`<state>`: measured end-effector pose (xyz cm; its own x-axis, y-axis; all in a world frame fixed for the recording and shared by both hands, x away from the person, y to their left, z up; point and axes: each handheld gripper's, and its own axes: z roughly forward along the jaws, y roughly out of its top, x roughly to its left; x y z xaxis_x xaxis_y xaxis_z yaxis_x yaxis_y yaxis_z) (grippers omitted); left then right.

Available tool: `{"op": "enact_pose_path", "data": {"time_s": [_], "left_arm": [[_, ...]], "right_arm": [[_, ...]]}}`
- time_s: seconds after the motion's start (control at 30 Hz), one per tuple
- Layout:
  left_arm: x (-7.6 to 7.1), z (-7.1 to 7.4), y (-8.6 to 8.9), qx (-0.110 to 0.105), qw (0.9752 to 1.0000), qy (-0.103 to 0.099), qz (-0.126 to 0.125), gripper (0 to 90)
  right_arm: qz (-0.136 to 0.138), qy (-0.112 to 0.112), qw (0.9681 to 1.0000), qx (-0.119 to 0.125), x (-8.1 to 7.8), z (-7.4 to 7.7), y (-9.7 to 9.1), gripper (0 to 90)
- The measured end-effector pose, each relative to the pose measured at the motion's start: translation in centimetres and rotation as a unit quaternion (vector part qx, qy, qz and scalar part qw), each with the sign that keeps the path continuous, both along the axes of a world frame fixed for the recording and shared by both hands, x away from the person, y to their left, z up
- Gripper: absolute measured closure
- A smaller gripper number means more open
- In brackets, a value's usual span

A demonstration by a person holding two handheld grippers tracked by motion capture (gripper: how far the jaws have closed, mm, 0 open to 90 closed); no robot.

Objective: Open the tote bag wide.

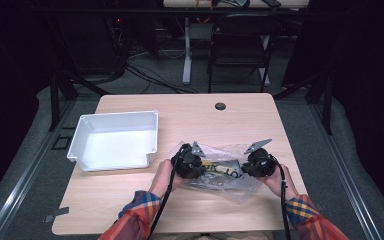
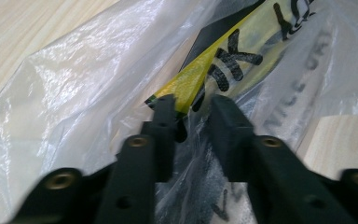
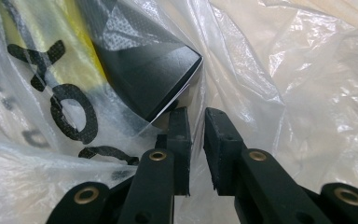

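- High view: clear plastic bag (image 1: 220, 172) lay on the table (image 1: 130, 200) near its front edge, right of the white tray (image 1: 115, 140); left gripper (image 1: 192, 167) and right gripper (image 1: 252, 167) were on its two ends
- Left gripper view: jaws stood narrowly apart with bag film (image 2: 98, 79) between them; couldn't tell if pinched; yellow-black pack (image 2: 214, 70) was inside
- Right gripper view: jaws nearly closed, pinching bag film (image 3: 279, 70) beside the pack's black corner (image 3: 154, 70)

Crumpled clear plastic bag (image 1: 225, 172) lies on the table, holding a yellow-black packet (image 1: 219, 167).
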<state>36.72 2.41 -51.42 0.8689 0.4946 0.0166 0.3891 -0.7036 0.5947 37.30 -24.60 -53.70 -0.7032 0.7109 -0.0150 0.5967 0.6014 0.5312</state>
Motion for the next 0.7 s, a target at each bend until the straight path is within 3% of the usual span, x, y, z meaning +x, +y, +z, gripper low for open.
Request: {"op": "enact_pose_path", "data": {"time_s": [0.13, 0.43, 0.7], "left_arm": [[-0.4, 0.1, 0.1, 0.003, 1.0, 0.0, -0.009, 89.1], [-2.7, 0.7, 1.2, 0.001, 0.9987, 0.028, -0.042, 90.0], [-3.8, -1.0, 2.5, 0.039, 0.9959, 0.066, -0.049, 90.0]], "right_arm": [[-0.005, -0.002, 1.0, 0.005, 0.0, 0.0, 0.0, 81.0], [-0.01, -0.005, 0.9999, 0.012, 0.1, 0.0, -0.5, 82.0], [-0.015, -0.008, 0.9999, 0.004, 0.2, -0.3, -0.3, 82.1]]}}
